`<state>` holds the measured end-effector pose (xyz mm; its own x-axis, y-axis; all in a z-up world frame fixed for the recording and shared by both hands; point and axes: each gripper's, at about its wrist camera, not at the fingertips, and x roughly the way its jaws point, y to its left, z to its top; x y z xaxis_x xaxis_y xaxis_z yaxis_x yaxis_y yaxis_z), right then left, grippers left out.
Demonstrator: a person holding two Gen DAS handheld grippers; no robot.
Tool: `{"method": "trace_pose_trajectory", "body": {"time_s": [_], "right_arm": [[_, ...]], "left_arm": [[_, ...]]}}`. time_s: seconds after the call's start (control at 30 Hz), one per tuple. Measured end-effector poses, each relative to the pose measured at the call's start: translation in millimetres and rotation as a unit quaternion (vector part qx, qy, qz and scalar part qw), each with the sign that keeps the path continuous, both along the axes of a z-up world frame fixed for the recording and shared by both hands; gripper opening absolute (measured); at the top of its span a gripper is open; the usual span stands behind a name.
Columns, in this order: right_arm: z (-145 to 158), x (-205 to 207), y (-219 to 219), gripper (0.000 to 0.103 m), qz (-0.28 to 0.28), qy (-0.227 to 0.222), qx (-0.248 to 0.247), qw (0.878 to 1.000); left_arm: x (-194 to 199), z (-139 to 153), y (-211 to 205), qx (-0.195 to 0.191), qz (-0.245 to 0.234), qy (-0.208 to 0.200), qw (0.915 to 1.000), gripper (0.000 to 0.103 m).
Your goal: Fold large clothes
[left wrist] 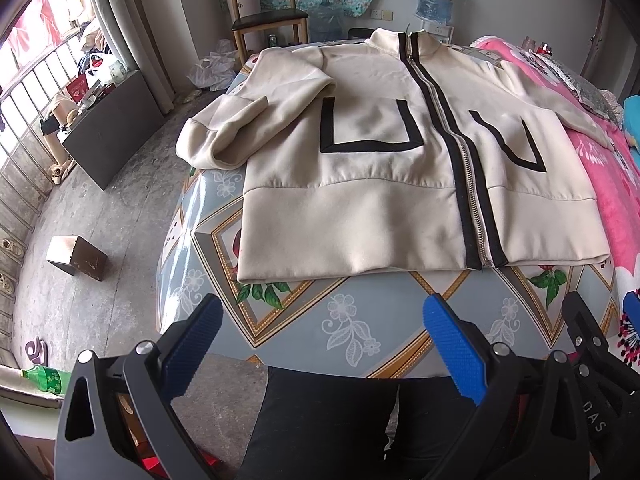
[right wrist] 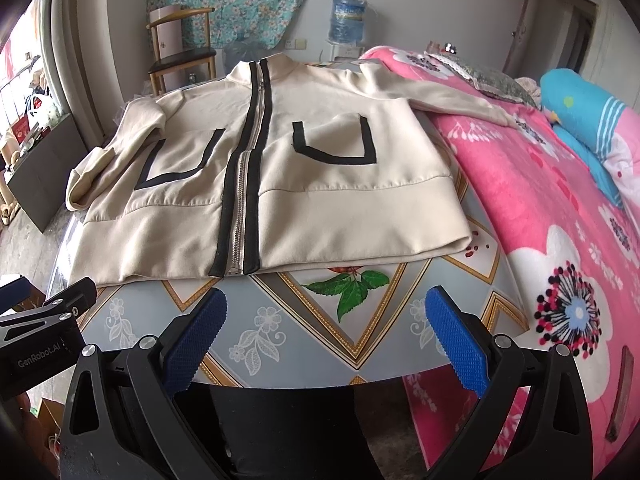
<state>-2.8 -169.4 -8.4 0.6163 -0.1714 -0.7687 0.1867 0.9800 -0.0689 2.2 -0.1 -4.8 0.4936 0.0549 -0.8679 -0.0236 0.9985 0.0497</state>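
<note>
A: Both start empty: left hand-held gripper [left wrist: 322,344] and right hand-held gripper [right wrist: 326,340] hover with jaws spread wide above the near edge of the counter [right wrist: 280,320].

B: Beyond them the cream zip-up jacket [left wrist: 380,200] lies flat, front up. I'd pinch the hem corners first?

A: Sleeves first, I think. The left sleeve [left wrist: 240,128] is doubled back; the right sleeve [right wrist: 452,98] trails onto the pink bed [right wrist: 540,208].

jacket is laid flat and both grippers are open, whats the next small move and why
Probably send the right gripper forward to the right sleeve, which trails off the table onto the pink blanket, and fold it across the jacket. The left sleeve already lies doubled back; the left gripper holds nothing.
</note>
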Motion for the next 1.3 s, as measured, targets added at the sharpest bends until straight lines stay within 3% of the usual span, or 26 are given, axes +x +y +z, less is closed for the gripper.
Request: {"method": "trace_pose_trajectory", "body": {"time_s": [0.57,1.0,1.17,1.3], "right_arm": [[4,10,2,0.096,0.008,-0.010,-0.009,1.000],[10,46,11,0.096,0.037,-0.017,-0.015,0.999],[19,62,18,0.096,0.063,-0.028,-0.005,0.998],[23,76,29,0.096,0.105,-0.041,0.005,0.994]], "left_arm": [[6,-1,5,0.008,0.006,0.001,0.9999,0.098],[32,-1,22,0.019,0.031,0.005,0.9993,0.098],[50,0,35,-0.009,0.028,0.007,0.9995,0.098],[66,3,60,-0.063,0.021,-0.016,0.9976,0.098]]}}
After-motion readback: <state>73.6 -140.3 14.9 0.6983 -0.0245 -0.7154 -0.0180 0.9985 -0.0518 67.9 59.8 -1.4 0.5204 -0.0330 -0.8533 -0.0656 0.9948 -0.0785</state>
